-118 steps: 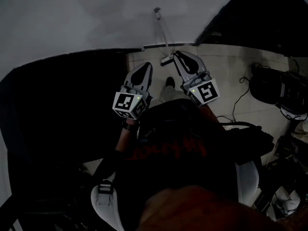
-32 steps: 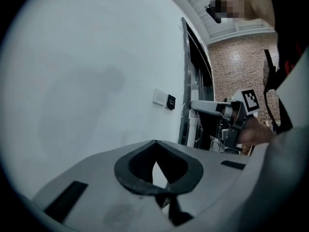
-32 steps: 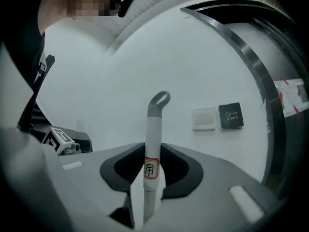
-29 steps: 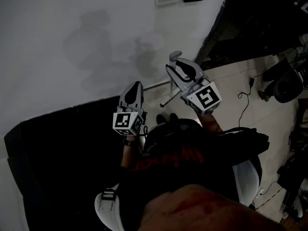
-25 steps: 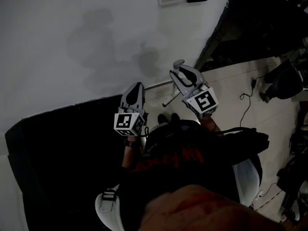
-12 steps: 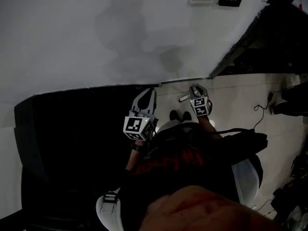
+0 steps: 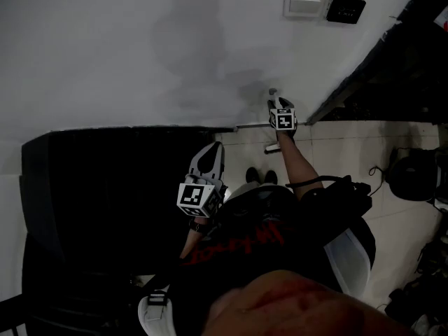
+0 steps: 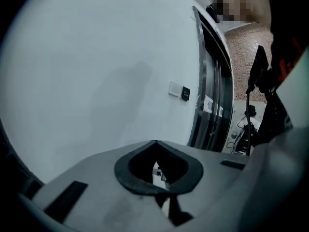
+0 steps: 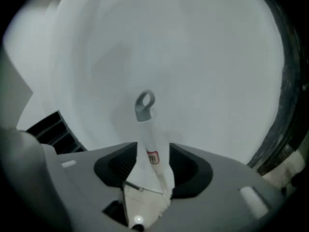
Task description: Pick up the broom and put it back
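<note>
The broom's white handle (image 9: 150, 151) with a grey hanging loop (image 9: 144, 105) stands upright against the white wall. It runs up between the jaws of my right gripper (image 9: 153, 153). Those jaws are opening, with a gap on each side of the handle. In the head view my right gripper (image 7: 278, 102) is far down near the wall's foot, the loop (image 7: 272, 92) just past it and the broom's pale foot (image 7: 271, 148) on the tiles. My left gripper (image 7: 212, 148) hangs nearer me, shut and empty; its tips (image 8: 155, 143) meet in its own view.
A white switch plate (image 7: 305, 3) and a black panel (image 7: 345, 8) sit on the wall. Dark steps (image 7: 105, 187) fill the left. My shoes (image 7: 257, 176) stand on the tiles. Cables and dark gear (image 7: 413, 173) lie at the right. A dark door frame (image 8: 212, 95) stands right of the wall.
My right gripper has dropped far down toward the wall's foot along the broom handle, and its jaws have widened. The left gripper has shifted slightly lower.
</note>
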Action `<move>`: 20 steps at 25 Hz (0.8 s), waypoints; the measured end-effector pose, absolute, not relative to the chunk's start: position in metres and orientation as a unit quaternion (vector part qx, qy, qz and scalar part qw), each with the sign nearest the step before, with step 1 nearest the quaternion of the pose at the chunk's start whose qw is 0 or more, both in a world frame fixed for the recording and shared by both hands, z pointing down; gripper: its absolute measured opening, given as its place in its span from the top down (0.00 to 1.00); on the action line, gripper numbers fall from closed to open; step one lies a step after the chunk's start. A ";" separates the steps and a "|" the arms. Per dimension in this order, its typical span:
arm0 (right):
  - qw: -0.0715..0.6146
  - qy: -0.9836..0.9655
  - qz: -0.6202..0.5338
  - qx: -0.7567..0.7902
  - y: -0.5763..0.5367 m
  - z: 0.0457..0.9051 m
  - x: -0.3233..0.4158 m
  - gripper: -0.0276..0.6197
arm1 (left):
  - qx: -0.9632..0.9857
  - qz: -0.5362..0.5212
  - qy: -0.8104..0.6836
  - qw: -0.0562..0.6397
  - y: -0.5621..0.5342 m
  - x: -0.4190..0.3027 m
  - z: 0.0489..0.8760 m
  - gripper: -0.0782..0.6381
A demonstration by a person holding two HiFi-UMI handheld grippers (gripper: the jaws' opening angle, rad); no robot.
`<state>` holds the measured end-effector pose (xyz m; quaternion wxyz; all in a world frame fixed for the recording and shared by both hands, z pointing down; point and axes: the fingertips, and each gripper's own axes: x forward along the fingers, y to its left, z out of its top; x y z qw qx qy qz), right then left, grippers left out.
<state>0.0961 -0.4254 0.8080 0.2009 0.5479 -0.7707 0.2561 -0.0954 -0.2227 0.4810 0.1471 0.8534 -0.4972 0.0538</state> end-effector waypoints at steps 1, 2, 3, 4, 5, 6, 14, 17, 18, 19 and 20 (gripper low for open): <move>0.179 -0.772 0.263 0.551 -0.437 0.799 0.099 0.57 | 0.853 0.051 -0.498 0.147 -0.224 -0.094 0.480 0.88; 0.167 -0.777 0.253 0.552 -0.446 0.785 0.101 0.49 | 0.853 0.047 -0.500 0.146 -0.225 -0.093 0.478 0.88; 0.162 -0.785 0.230 0.552 -0.452 0.769 0.103 0.50 | 0.852 0.042 -0.501 0.146 -0.226 -0.090 0.476 0.88; 0.163 -0.795 0.197 0.551 -0.452 0.750 0.104 0.55 | 0.852 0.038 -0.502 0.146 -0.227 -0.088 0.474 0.88; 0.165 -0.804 0.159 0.549 -0.448 0.729 0.104 0.62 | 0.851 0.035 -0.503 0.146 -0.227 -0.086 0.474 0.88; 0.165 -0.811 0.122 0.549 -0.441 0.705 0.103 0.69 | 0.850 0.034 -0.505 0.146 -0.227 -0.084 0.474 0.88; 0.090 -0.854 0.007 0.513 -0.343 0.567 0.085 0.95 | 0.839 0.039 -0.521 0.151 -0.226 -0.067 0.482 0.88; 0.074 -0.856 -0.003 0.511 -0.313 0.540 0.084 0.95 | 0.855 0.027 -0.498 0.144 -0.219 -0.053 0.478 0.88; 0.065 -0.856 -0.002 0.513 -0.302 0.532 0.084 0.95 | 0.862 0.018 -0.485 0.143 -0.213 -0.048 0.475 0.88; 0.054 -0.855 -0.003 0.515 -0.289 0.523 0.084 0.96 | 0.868 0.010 -0.476 0.142 -0.206 -0.044 0.473 0.88; 0.043 -0.855 -0.005 0.516 -0.276 0.513 0.084 0.96 | 0.871 0.004 -0.471 0.140 -0.199 -0.042 0.470 0.88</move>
